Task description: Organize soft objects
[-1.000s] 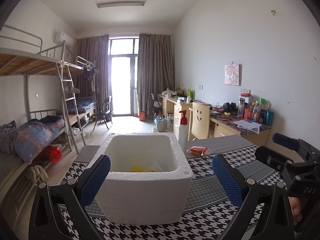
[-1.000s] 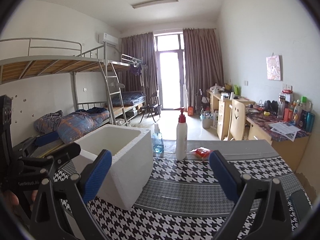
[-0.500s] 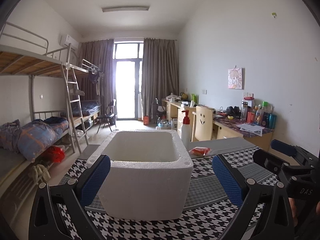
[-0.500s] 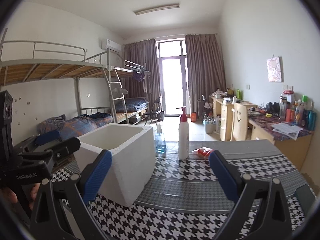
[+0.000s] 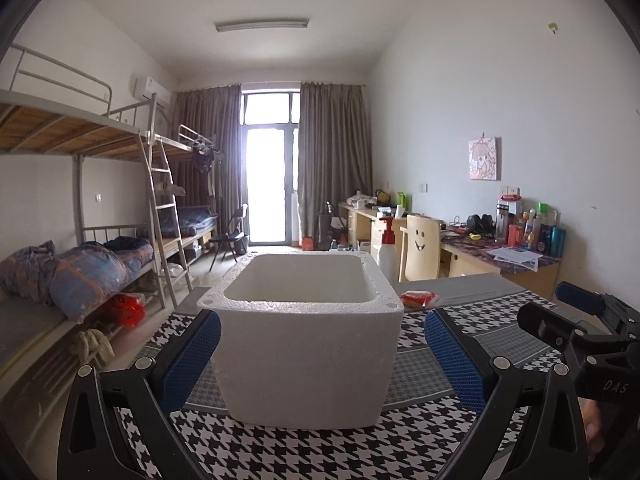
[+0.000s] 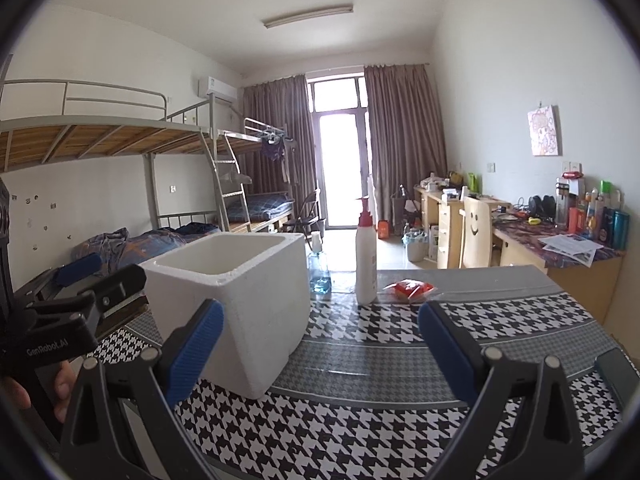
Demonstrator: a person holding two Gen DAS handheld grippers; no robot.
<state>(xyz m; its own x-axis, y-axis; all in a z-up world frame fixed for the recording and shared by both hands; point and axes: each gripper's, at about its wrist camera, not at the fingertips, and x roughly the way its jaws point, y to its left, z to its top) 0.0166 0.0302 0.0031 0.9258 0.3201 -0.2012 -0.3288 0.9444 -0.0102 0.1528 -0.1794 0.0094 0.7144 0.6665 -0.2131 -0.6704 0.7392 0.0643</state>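
Observation:
A white foam box [image 5: 308, 344] stands on the houndstooth table; from this low angle its contents are hidden. A red soft packet [image 5: 418, 298] lies on the table behind the box's right corner. My left gripper [image 5: 322, 320] is open and level with the box's near wall, one finger on each side and short of it. In the right wrist view the box [image 6: 240, 292] is left of centre and the packet [image 6: 410, 289] lies farther back. My right gripper [image 6: 320, 310] is open and empty above the cloth, to the right of the box.
A white pump bottle [image 6: 366, 264] and a clear bottle of blue liquid [image 6: 319, 270] stand behind the box. The table [image 6: 400, 420] ends in a grey strip at the far side. Beyond are a smiley chair [image 6: 476, 236], cluttered desks and bunk beds [image 5: 80, 272].
Both views have sunk lower and tilted up. The yellow item inside the box has dropped out of sight behind its rim. Both grippers remain open.

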